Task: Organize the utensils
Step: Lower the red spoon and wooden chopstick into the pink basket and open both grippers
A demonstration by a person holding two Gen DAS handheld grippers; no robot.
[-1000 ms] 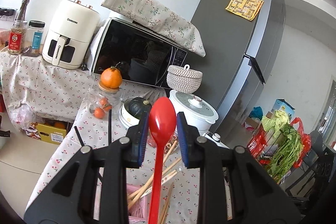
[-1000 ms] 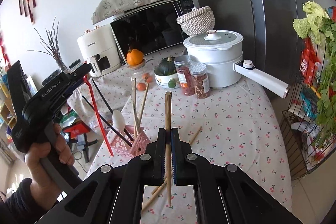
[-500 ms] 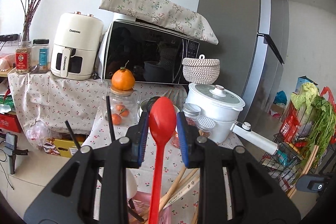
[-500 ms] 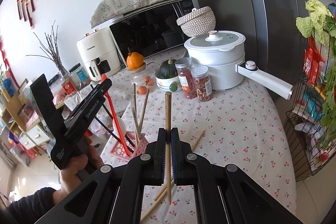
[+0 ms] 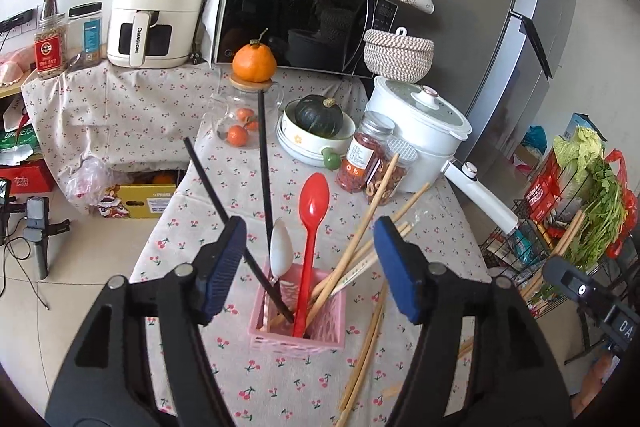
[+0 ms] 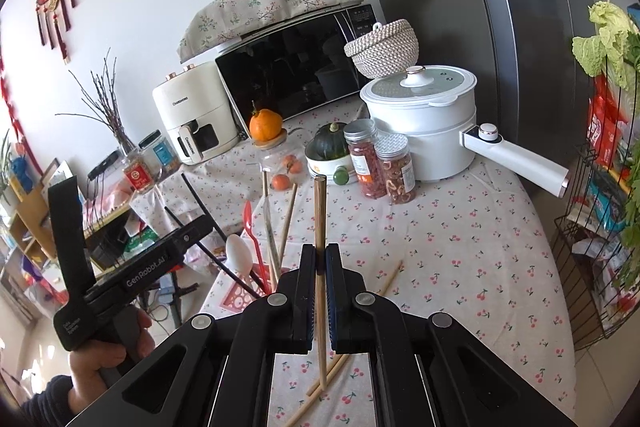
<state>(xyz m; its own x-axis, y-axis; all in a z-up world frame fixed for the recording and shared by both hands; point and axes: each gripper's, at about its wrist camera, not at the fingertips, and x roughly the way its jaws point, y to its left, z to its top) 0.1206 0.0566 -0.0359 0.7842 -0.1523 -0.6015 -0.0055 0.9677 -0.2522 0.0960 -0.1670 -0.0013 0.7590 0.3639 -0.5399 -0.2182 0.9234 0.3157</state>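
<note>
Opening over the pink plastic lattice utensil holder (image 5: 297, 311), the left hand-held gripper (image 5: 308, 263) has its blue pads clear of the red plastic spoon (image 5: 310, 239), which stands upright in the holder with nothing pinching it. Beside it in the holder sit a white spoon (image 5: 281, 247), 2 black chopsticks (image 5: 262, 155) and a few pale wooden chopsticks (image 5: 362, 239). So much looks sorted, as far as can be judged.

The right hand-held gripper (image 6: 319, 283) is pressed together on 1 brown wooden chopstick (image 6: 319, 227), held near upright above the cherry-print worktop (image 6: 460, 239); that one is yet to go in. More wooden chopsticks lie loose on the cloth (image 5: 362, 351), just right of the holder, so a good part of the job is left.

Farther back stand 2 clear jars of dried food (image 6: 380, 163), a white electric pot with a long handle (image 6: 432, 119) and a bowl holding a dark green squash (image 5: 320, 123). None of these blocks the holder. The leaning chopsticks already in it crowd its right side and may hinder the next insertion.
</note>
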